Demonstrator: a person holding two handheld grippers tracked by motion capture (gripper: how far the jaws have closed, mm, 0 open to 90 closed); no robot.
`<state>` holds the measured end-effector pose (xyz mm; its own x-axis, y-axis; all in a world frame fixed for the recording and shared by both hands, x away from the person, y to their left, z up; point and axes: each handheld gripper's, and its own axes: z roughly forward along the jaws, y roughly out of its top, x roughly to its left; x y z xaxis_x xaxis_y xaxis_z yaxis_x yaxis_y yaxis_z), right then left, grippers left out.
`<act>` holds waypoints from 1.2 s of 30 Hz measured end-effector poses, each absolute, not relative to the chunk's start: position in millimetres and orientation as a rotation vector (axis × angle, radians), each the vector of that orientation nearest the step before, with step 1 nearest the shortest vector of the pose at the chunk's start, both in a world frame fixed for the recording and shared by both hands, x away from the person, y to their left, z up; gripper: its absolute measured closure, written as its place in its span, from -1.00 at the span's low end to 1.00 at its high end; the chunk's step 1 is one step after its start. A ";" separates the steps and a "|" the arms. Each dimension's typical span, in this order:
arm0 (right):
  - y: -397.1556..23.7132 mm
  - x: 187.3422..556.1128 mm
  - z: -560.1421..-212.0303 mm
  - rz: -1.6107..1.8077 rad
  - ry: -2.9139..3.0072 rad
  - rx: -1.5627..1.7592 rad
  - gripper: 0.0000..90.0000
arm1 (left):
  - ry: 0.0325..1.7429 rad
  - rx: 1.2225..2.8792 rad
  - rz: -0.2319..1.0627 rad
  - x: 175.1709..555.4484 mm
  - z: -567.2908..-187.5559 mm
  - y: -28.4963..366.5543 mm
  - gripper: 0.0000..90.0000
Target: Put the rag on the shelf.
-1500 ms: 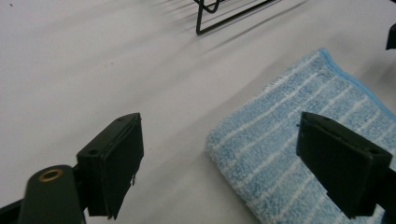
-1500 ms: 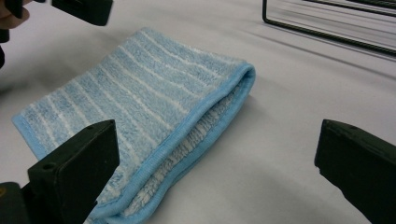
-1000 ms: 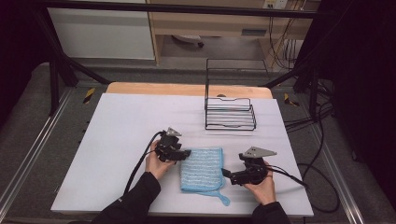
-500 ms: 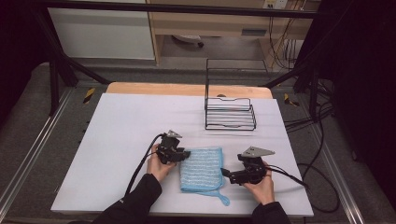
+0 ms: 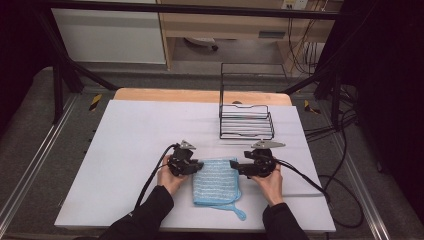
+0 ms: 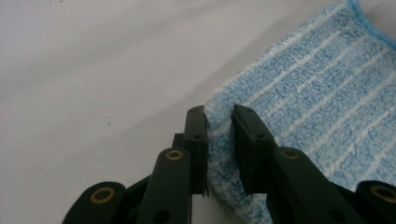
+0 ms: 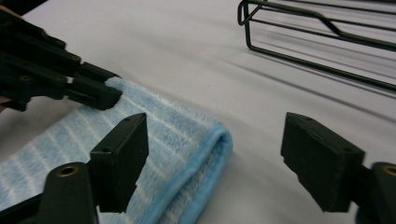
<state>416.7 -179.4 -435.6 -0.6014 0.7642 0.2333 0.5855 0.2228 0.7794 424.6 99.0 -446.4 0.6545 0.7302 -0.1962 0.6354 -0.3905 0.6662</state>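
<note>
A folded blue towel with white stripes [image 5: 216, 181] lies on the white table near the front edge, with a loop trailing at its near right corner. My left gripper [image 5: 197, 166] is at its far left corner. In the left gripper view the jaws [image 6: 218, 112] have just been closing and now pinch the towel [image 6: 317, 93] corner between the pads. My right gripper [image 5: 236, 166] is at the far right corner. Its jaws [image 7: 215, 126] have been closing but stand wide apart, straddling the folded edge of the towel [image 7: 163, 121] without pressing it.
A black wire rack [image 5: 246, 122] stands on the table behind the right gripper, and its lower bars [image 7: 327, 42] cross the top of the right gripper view. Cables trail from both grippers. White table surface [image 5: 135, 140] stretches to the left and back.
My right gripper has moved away from the front edge and leftward to the towel's far right corner, its jaws narrowing. The left jaws have narrowed onto the far left corner.
</note>
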 end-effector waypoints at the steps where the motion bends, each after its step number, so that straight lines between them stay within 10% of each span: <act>1: -177.4 419.8 -438.6 1.322 2.289 1.288 -0.32 | 1.057 2.121 0.164 424.4 -447.4 99.5 0.68; 36: -168.4 429.3 -455.4 1.327 2.437 1.446 0.74 | 1.065 2.082 0.093 428.1 -449.4 105.2 0.73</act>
